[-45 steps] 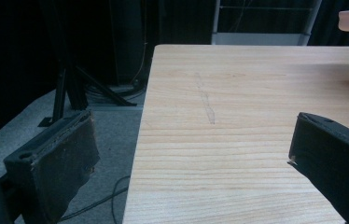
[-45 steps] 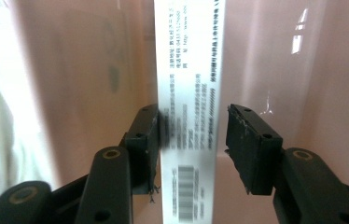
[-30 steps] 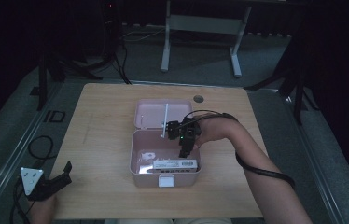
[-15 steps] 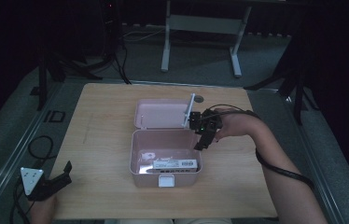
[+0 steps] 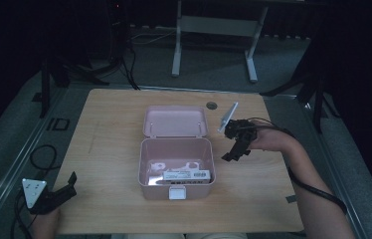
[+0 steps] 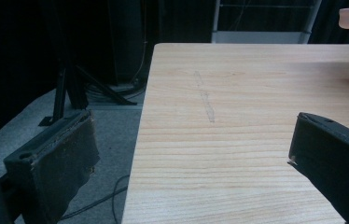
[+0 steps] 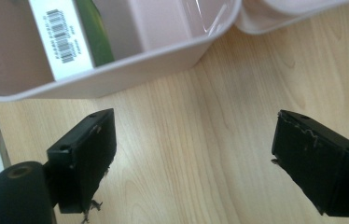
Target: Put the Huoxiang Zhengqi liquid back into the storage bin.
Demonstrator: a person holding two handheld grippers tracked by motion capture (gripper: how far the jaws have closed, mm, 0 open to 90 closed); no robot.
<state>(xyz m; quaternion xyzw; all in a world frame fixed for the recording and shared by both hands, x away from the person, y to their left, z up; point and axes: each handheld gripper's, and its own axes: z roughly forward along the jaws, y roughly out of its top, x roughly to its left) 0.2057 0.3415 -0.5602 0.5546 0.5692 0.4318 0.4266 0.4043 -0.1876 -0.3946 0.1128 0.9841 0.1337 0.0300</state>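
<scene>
A pink plastic box (image 5: 176, 189) stands open mid-table, its lid (image 5: 175, 121) laid flat behind it. Inside lies a white barcoded packet (image 5: 186, 175) (image 7: 60, 35) beside some small white pieces. My right gripper (image 5: 235, 155) (image 7: 191, 163) hovers open over bare wood just right of the box, nothing between its jaws. In the right gripper view the box wall (image 7: 130, 70) curves across the top. My left gripper (image 5: 67, 185) (image 6: 191, 172) rests open at the table's front left corner, empty, pointing across the table.
The wooden table (image 5: 109, 149) has a round cable hole (image 5: 211, 105) at the back. Its left edge (image 6: 140, 135) drops to grey floor with cables and a black stand leg (image 6: 77, 88). A white metal frame (image 5: 214, 25) stands behind the table.
My right gripper has pulled up out of the box and moved right, now over bare table beside it. The left gripper has stayed still.
</scene>
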